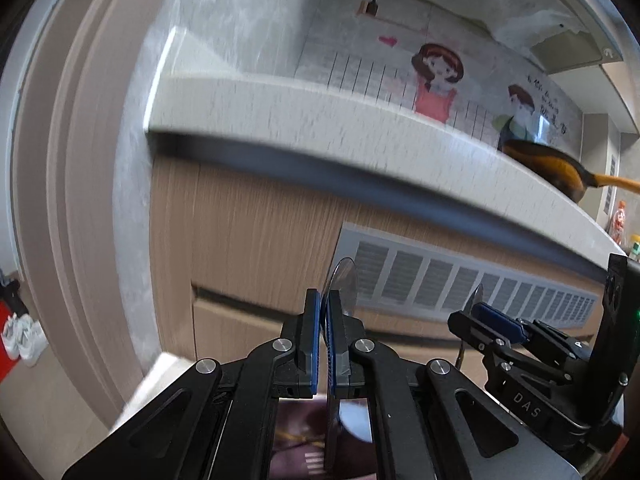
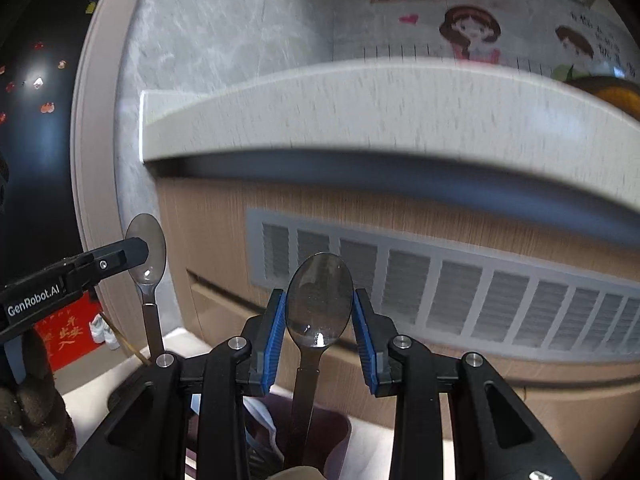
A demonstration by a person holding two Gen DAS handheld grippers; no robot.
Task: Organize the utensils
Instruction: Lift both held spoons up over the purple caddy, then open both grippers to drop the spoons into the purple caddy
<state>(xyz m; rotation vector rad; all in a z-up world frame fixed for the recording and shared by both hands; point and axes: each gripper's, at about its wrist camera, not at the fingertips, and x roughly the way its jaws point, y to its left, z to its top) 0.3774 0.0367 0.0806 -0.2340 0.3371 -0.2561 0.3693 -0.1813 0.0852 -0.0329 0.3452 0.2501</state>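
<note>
"GenRobot.AI" lettered on left gripper (image 2: 138, 250), clamped on one spoon (image 2: 146, 248); "DAS" on right gripper (image 2: 320, 312), part-open, pinching second spoon (image 2: 320, 300). Beyond: bench (image 2: 360, 108) edge, vented cabinet panel (image 2: 440, 280).

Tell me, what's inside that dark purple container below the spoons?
Inside the dark purple plastic container, the right wrist view shows the dark handle of the shiny metal spoon going down into it, beside something white. Its bottom is hidden by the black tool's arms.

Both grippers are black linkages with silver pivot screws, ribbed blue-padded fingers (image 2: 276, 340), and white "GenRobot.AI" lettering.
</note>
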